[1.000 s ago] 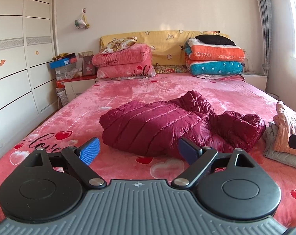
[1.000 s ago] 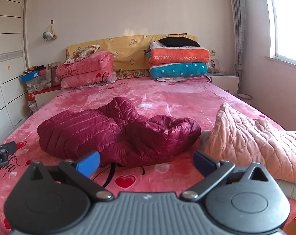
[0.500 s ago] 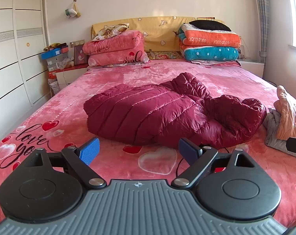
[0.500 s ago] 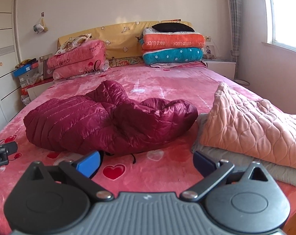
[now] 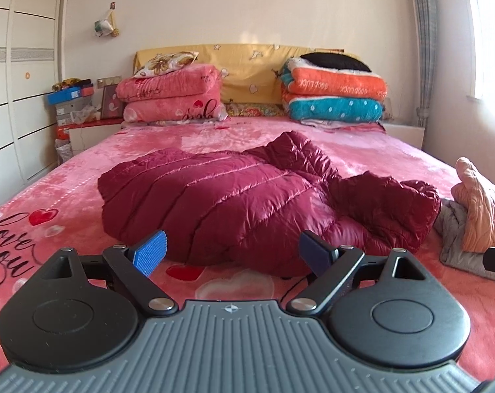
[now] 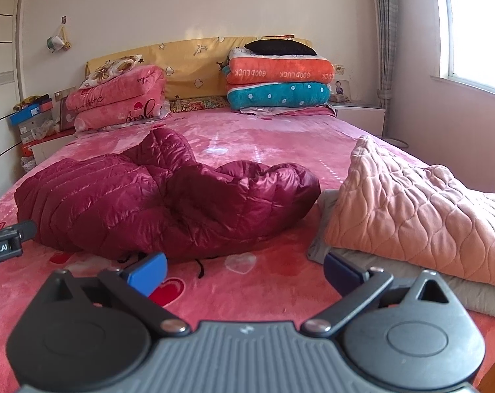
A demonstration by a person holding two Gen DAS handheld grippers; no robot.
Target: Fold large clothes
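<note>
A crumpled dark red puffer jacket (image 5: 234,199) lies in the middle of the pink bed (image 5: 44,196); it also shows in the right wrist view (image 6: 149,196). My left gripper (image 5: 231,253) is open and empty, low over the bed just in front of the jacket's near edge. My right gripper (image 6: 244,270) is open and empty, in front of the jacket's right part. A black cord (image 6: 200,267) trails from under the jacket. The left gripper's tip (image 6: 5,240) shows at the left edge of the right wrist view.
A folded peach quilted garment (image 6: 421,209) lies on a grey one (image 6: 470,291) at the bed's right side. Pink blankets (image 5: 172,98) and orange and teal blankets (image 5: 336,95) are stacked at the headboard. White wardrobes (image 5: 15,98) stand left, a nightstand (image 6: 362,116) and window right.
Both grippers have moved down and forward toward the jacket, which now looks larger and closer. Both stay open and empty.
</note>
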